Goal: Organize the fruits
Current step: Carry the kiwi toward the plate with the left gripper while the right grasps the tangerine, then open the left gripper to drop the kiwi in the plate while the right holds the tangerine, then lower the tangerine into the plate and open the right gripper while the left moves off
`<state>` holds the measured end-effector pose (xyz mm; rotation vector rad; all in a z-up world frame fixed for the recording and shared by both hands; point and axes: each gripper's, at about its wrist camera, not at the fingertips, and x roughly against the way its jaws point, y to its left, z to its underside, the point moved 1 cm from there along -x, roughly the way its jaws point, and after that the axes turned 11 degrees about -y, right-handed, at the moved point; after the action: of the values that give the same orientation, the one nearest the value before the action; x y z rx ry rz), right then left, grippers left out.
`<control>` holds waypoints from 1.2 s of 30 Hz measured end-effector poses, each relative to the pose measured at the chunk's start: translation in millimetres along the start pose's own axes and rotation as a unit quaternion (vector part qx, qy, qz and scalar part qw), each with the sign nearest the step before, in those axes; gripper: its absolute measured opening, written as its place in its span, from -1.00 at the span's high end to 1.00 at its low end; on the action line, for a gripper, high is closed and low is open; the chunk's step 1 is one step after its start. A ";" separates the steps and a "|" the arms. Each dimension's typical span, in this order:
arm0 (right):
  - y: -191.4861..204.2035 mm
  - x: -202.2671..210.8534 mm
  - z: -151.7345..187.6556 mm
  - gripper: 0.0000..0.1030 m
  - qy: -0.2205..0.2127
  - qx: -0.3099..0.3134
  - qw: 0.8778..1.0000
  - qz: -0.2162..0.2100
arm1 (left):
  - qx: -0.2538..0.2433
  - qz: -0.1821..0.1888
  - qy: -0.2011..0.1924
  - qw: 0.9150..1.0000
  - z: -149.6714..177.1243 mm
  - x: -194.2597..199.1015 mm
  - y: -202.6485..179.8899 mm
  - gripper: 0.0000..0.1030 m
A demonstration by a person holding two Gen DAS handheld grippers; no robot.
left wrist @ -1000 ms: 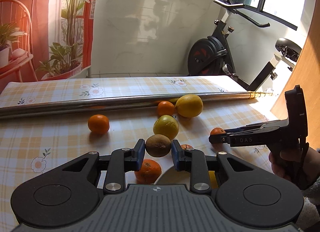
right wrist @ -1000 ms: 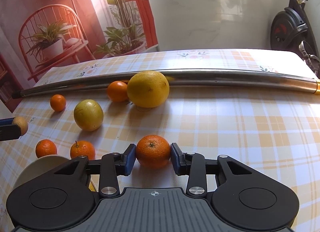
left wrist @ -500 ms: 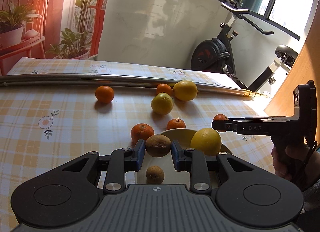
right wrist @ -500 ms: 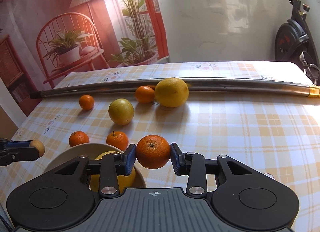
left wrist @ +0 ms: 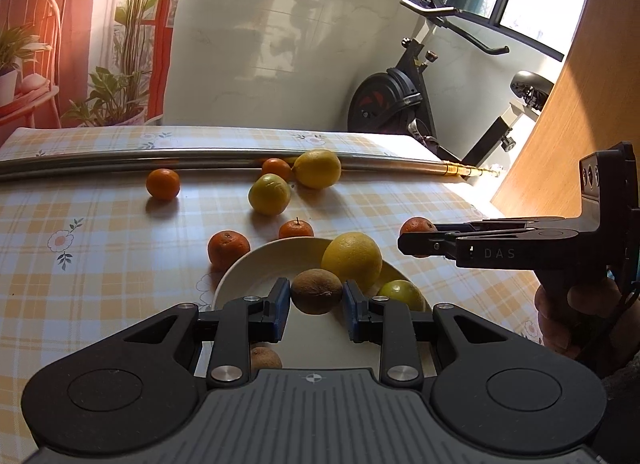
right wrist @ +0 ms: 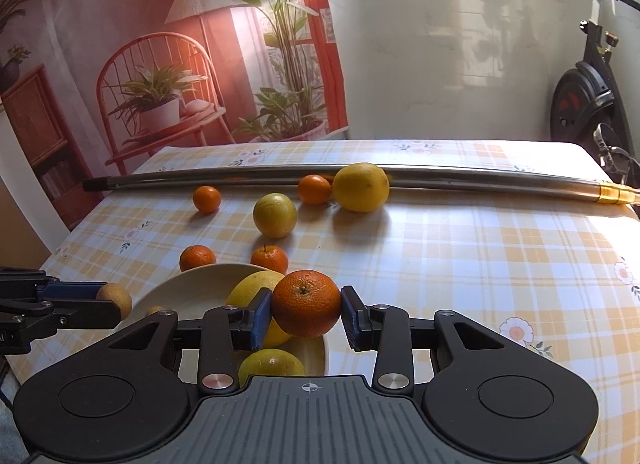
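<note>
My left gripper (left wrist: 316,304) is shut on a brown kiwi (left wrist: 317,290) and hangs over the cream bowl (left wrist: 256,268). The bowl holds a large yellow citrus (left wrist: 351,260), a green-yellow fruit (left wrist: 402,294) and a second kiwi (left wrist: 264,358). In the right wrist view my right gripper (right wrist: 306,318) is shut on an orange (right wrist: 306,302) above the bowl's (right wrist: 188,288) right rim. The right gripper also shows from the side in the left wrist view, with a hand (left wrist: 572,312) on its grip.
Loose on the checked tablecloth lie several mandarins (right wrist: 207,199), a green-yellow fruit (right wrist: 275,215) and a big yellow citrus (right wrist: 361,192). A long metal pole (right wrist: 460,176) runs across the far side. An exercise bike (left wrist: 404,104) stands beyond the table.
Both grippers lifted and moved over the bowl with their fruit still held. The orange rose off the tablecloth. The kiwi travelled from above the loose fruit to above the bowl.
</note>
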<state>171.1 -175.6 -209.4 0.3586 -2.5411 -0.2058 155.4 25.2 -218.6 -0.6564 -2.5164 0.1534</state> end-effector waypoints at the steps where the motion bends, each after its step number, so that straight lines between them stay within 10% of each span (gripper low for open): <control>1: -0.4 2.2 -0.5 0.34 -0.002 0.000 1.000 0.001 | -0.008 0.007 0.003 1.000 -0.4 -4.7 -4.5 0.42; 18: -21.4 3.7 -0.5 0.34 -0.010 -0.018 1.000 0.013 | -0.049 0.119 0.108 0.986 43.2 -63.1 -44.2 0.42; 36: -17.0 -0.5 4.2 0.34 -0.003 -0.014 1.000 0.012 | -0.009 0.111 0.113 0.987 43.6 -92.7 -47.8 0.42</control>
<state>172.8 -191.4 -216.9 0.3179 -2.5449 -0.2331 181.2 -60.4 -287.8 -0.9087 -2.2276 0.1286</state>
